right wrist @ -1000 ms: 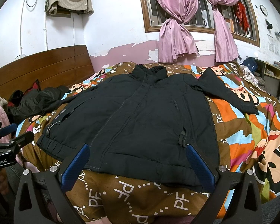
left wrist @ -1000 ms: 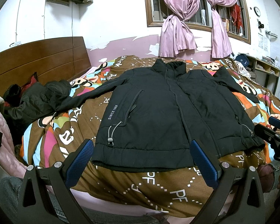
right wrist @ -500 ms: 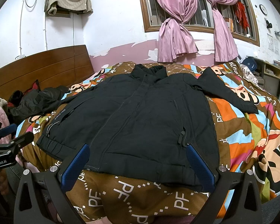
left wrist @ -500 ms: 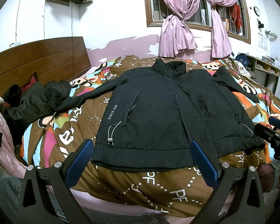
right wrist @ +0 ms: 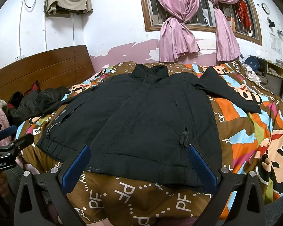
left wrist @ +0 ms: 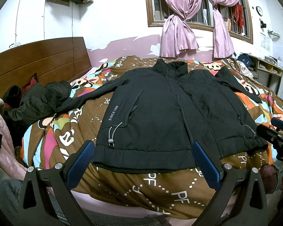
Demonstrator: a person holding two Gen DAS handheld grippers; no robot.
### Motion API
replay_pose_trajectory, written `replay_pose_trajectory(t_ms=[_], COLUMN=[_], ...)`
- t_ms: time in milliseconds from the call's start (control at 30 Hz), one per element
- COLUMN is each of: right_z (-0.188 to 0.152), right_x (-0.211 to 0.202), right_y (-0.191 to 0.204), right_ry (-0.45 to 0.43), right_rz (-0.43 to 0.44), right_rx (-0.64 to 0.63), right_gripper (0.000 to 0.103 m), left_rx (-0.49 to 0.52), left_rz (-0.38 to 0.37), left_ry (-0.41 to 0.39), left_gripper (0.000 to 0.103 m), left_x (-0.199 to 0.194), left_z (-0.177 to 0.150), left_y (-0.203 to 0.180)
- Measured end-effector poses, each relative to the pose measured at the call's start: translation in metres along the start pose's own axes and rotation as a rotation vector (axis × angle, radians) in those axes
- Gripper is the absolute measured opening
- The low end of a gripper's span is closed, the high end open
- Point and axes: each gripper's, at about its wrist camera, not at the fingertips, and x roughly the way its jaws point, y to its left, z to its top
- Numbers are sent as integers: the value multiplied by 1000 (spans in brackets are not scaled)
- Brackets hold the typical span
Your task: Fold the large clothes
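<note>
A black jacket [left wrist: 166, 113] lies flat and face up on the patterned quilt [left wrist: 145, 184] of the bed, zipped, collar toward the window and hem toward the near edge, with one sleeve stretched out to each side. The left gripper [left wrist: 143, 160] hovers just before the hem with its blue fingers [left wrist: 81, 162] spread wide and holding nothing. The right gripper [right wrist: 139, 166] does the same further along the hem, jaws likewise spread and empty, while a second dark jacket [left wrist: 34, 101] sits bunched by the wooden headboard [left wrist: 37, 60].
</note>
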Motion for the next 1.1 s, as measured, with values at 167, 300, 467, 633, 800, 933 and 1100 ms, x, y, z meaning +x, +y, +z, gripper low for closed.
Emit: replay_pose_trajectory(t_ms=[167, 300, 467, 633, 800, 933, 1100], right_z=[0, 0, -1, -1, -1, -1, -5], right_x=[0, 0, 1, 1, 0, -1, 6], right_y=[-1, -1, -1, -1, 0, 1, -6], right_ry=[0, 0, 1, 2, 3, 5, 20], right_rz=[0, 0, 0, 1, -1, -5, 0], right_rx=[0, 0, 2, 2, 3, 9, 31], right_gripper=[103, 103, 103, 103, 103, 103, 103], left_rx=[0, 0, 1, 1, 1, 1, -4], left_rz=[-2, -1, -1, -1, -1, 0, 0], left_ry=[1, 1, 1, 1, 1, 2, 8], left_gripper=[101, 101, 101, 101, 101, 101, 101], left_x=[0, 0, 0, 0, 0, 0, 0], left_z=[0, 0, 0, 0, 0, 0, 0], left_y=[0, 0, 0, 0, 0, 0, 1])
